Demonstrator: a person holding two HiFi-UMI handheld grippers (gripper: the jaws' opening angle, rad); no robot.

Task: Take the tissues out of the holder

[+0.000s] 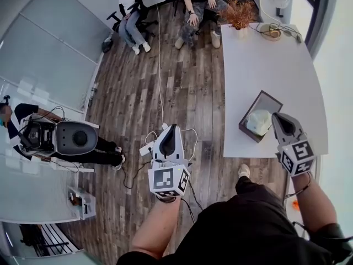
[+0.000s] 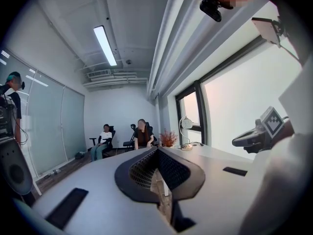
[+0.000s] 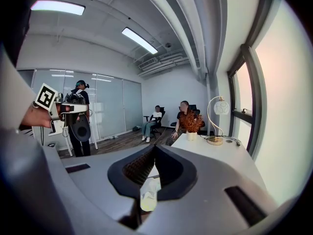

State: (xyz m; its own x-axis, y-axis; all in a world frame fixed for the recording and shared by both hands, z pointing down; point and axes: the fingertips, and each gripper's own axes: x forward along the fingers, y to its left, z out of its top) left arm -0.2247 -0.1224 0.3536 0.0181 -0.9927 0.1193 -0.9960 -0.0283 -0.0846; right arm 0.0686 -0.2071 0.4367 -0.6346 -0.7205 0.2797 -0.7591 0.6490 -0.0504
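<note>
White table [image 1: 265,65], holder [image 1: 263,101] corner behind closed right claw [image 1: 280,117]

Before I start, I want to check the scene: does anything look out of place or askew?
The tissue holder stands turned askew to the white table's edges, tissues bulging out. A loose cable trails across the floor.
</note>
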